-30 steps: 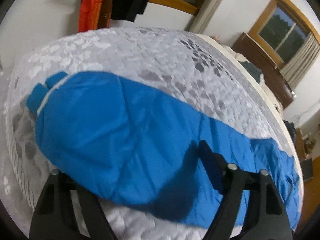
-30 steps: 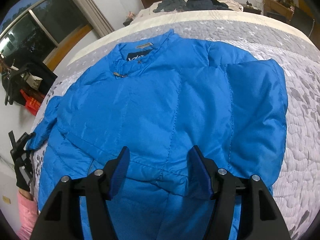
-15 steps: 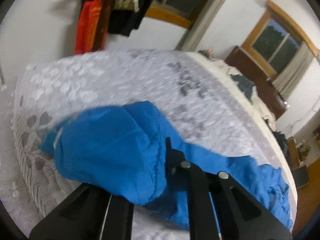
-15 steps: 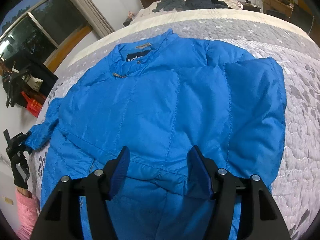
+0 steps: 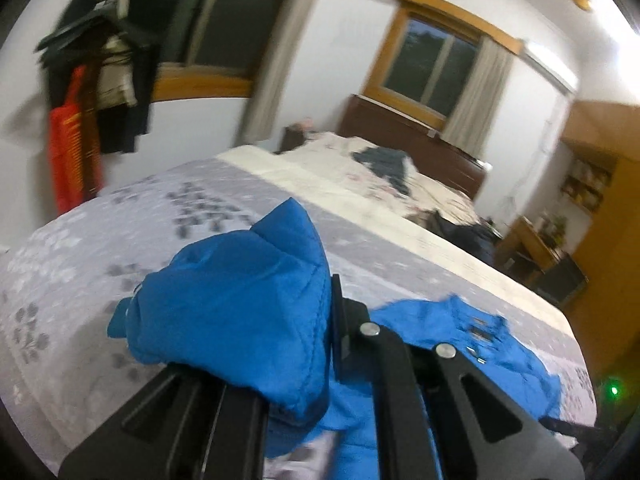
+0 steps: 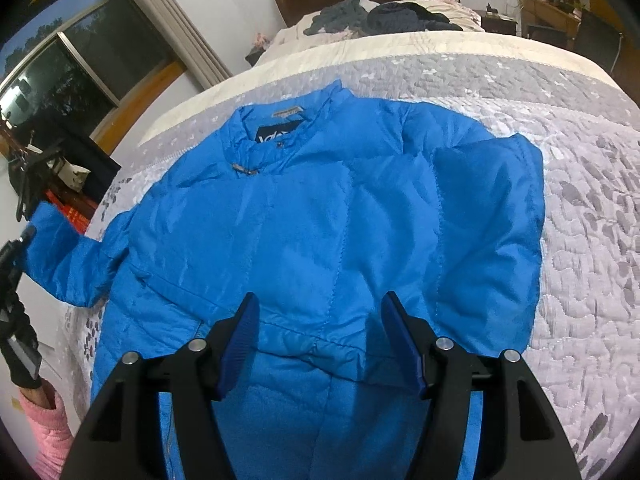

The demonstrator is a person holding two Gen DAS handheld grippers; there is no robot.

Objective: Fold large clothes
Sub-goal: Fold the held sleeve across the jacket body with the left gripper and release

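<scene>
I see the blue jacket (image 6: 320, 220) lying front-up across the grey patterned bedspread (image 6: 580, 240), collar toward the far side of the bed. Its sleeve on my right is folded in over the chest. The other sleeve (image 5: 240, 312) is lifted off the bed, bunched in my left gripper (image 5: 320, 360), whose fingers are pressed together on the fabric. In the right wrist view that same sleeve stretches out past the bed's edge to a gloved hand (image 6: 16, 328) with a pink cuff. My right gripper (image 6: 320, 340) hangs above the jacket's lower front with its blue pads (image 6: 240, 340) spread wide, gripping nothing. Beyond the bed sits a second bed with dark clothes (image 6: 380, 16) heaped on it, and hanging garments (image 5: 100, 80) blur against the wall.
</scene>
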